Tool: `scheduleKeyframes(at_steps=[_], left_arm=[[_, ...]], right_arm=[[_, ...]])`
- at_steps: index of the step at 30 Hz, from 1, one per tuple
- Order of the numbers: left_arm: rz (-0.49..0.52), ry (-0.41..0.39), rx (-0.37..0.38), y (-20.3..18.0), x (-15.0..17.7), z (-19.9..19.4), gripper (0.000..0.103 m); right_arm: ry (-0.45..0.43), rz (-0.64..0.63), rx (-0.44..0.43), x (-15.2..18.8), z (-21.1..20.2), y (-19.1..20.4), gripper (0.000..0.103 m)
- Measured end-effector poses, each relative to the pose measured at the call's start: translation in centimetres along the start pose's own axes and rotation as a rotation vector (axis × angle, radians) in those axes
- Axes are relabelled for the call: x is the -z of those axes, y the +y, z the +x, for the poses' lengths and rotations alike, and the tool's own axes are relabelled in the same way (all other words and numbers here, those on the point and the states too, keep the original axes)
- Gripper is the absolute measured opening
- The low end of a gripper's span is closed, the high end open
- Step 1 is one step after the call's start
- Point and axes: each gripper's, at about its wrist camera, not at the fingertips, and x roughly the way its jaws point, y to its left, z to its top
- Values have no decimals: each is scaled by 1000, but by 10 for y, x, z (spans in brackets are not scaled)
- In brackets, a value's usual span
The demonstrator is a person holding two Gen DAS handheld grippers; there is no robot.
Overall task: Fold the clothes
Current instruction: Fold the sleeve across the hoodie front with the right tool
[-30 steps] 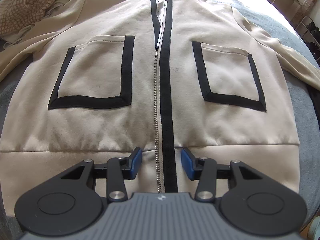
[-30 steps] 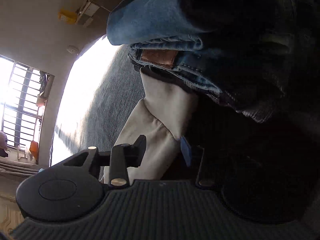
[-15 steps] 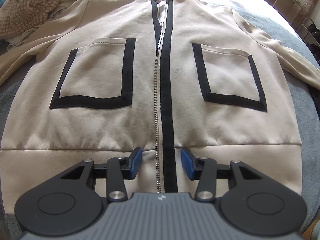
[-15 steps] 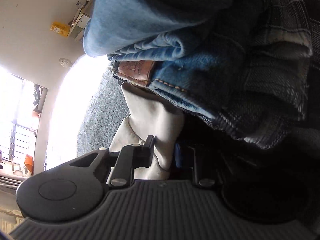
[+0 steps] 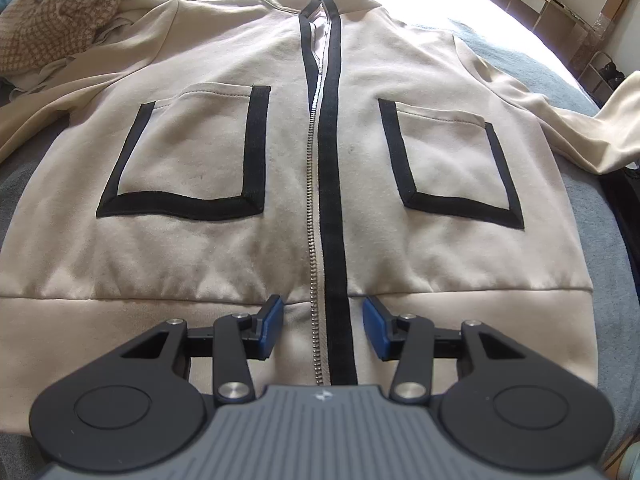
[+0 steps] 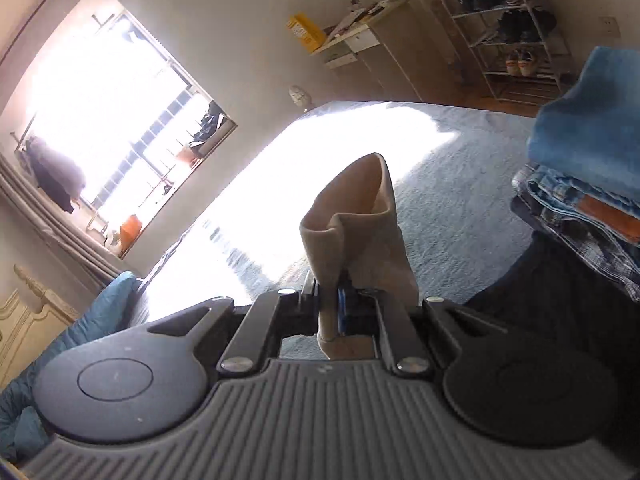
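Observation:
A beige zip jacket (image 5: 320,200) with black trim and two patch pockets lies front up, spread flat on the bed. My left gripper (image 5: 323,328) hovers open over its hem band, blue pads either side of the zipper, gripping nothing. The right gripper (image 6: 331,308) has its jaws closing on the cuff of the jacket's sleeve (image 6: 360,208), and the pads pinch the fabric, which stands up above them. In the left wrist view that sleeve (image 5: 616,120) rises off the bed at the right edge.
A beige knit garment (image 5: 72,12) lies bunched at the far left by the jacket's shoulder. A stack of folded jeans and plaid cloth (image 6: 592,184) sits to the right on the grey-blue bedcover (image 6: 460,184). A shoe rack (image 6: 516,36) and a desk stand beyond the bed.
The right gripper closed on the sleeve cuff, rolled, and lifted it up and away from the folded stack. The sleeve end now rises at the right of the left view. The left gripper barely moved.

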Motion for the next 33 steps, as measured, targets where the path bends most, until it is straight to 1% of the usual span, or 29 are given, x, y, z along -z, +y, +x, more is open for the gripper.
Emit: scheduleKeyframes(at_steps=[2,4,9,11,14,16,18,22,25,27,28,30,31,33], left_arm=[[-3,-11,18,3,1,-1,46],[-10,-17,41,7,2,-2,46],[-40,-29,105,19,2,-3,46],[-50,-30,133,24,2,-3,47],[-35,-36,175,30,1,-7,47],[-35,-39,201,37,-1,-12,47],[-60,-50,228,47,-3,-20,47],[-183,-64,263,85,-7,-38,49],[-294,-60,259,122,-7,-44,49],[-352,-68,243,145,-7,-46,48],[-371,-80,226,157,-8,-49,48],[-383,-107,177,178,-13,-53,47],[-387,-118,158,187,-15,-55,47],[-411,-133,146,204,-21,-57,47]], right_arm=[[16,-50,-66,2,-10,23,7],[42,-89,-132,9,-12,52,7],[98,-173,-298,31,-3,128,7],[116,-207,-348,40,-1,154,7],[162,-252,-431,51,0,193,7],[196,-286,-465,64,-4,216,7],[233,-318,-496,79,-11,238,7],[339,-352,-533,116,-14,259,7],[437,-358,-543,154,-13,273,7],[500,-360,-542,180,-10,274,7],[538,-373,-537,201,-8,276,7],[592,-420,-522,234,-6,274,7],[622,-458,-511,249,-5,273,7],[667,-564,-486,279,-8,273,7]])
